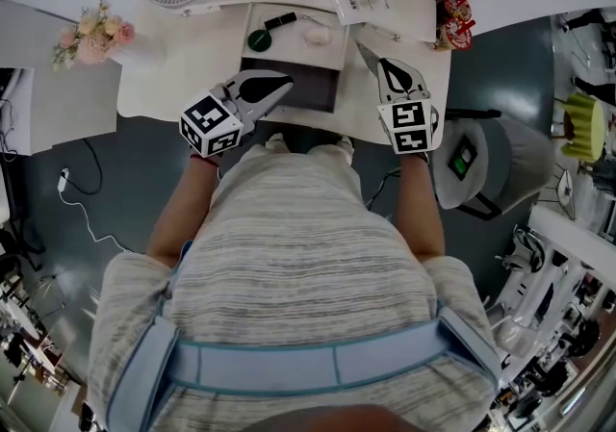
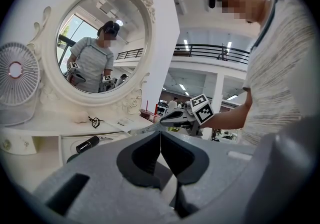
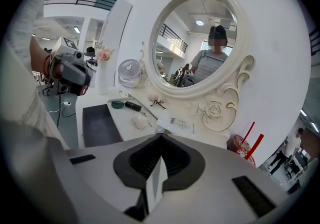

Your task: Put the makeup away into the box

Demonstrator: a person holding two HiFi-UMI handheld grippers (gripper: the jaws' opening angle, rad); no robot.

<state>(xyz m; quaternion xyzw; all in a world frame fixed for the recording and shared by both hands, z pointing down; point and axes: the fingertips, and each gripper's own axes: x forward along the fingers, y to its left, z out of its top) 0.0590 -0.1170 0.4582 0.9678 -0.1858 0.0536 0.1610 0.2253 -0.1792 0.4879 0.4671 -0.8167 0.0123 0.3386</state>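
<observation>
Both your grippers are shut and empty at the box, with the makeup lying in its pale section.

Your left gripper (image 1: 287,84) has its jaws pressed together with nothing between them, and its tips hang over the dark compartment (image 1: 313,93) of the box (image 1: 246,36). Your right gripper (image 1: 368,55) is closed the same way, also holding nothing, just beside the box's right rim and above the dressing table (image 1: 164,84). In the pale section at the back, a black tube (image 1: 280,20), a green round compact (image 1: 260,39) and a white puff (image 1: 316,34) lie close together. Neither gripper touches them. A white packet (image 1: 364,1) lies on the table beyond your right gripper, below the mirror (image 3: 197,43).
</observation>
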